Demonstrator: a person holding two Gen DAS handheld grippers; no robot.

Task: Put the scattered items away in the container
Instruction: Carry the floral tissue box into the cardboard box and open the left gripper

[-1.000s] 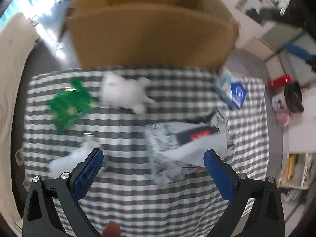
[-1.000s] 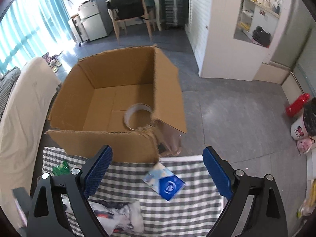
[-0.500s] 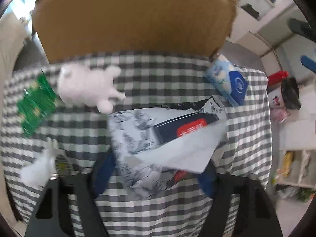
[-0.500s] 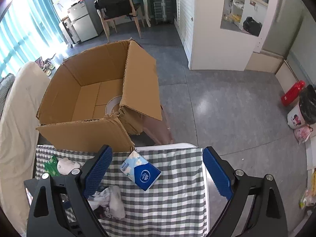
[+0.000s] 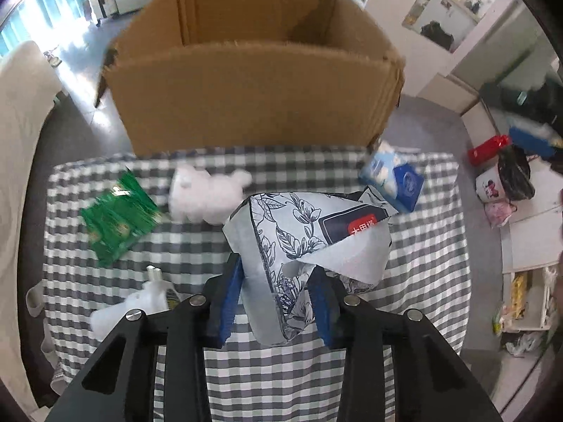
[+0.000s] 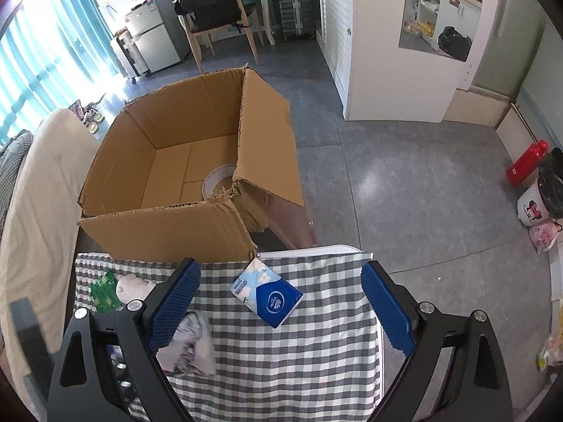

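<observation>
**Left gripper has floral pack, carry into box**

Floral-print soft pack (image 5: 299,235) is pinched at its near end between the blue pads of the left gripper (image 5: 278,299); jaws closed tight on it, grip looks low on the pack. Most of the pack sticks out forward and looks raised off the checked cloth (image 5: 422,281), a loose white flap hanging at its right side. Right-wrist view shows the same pack (image 6: 190,341) blurred at lower left.

Cardboard box (image 5: 253,81) stands open just beyond the far edge of the cloth, near wall tall; a tape roll (image 6: 218,184) lies on its floor.

To do this step well, judged from here: lift high enough that the drooping front end clears the near wall, go forward over the middle of the opening, release only once past the rim. Grip is on one end, so the pack may sag or slip; keep the motion smooth. Watch the flap doesn't snag the torn corner at right.

Right gripper (image 6: 281,313) hangs wide open, holding nothing, above the blue tissue pack (image 6: 267,292) near the box corner; likely next pick.

Left on the cloth: green packet (image 5: 116,218), white plush toy (image 5: 204,193), small white bottle (image 5: 140,299) beside the left gripper.
</observation>
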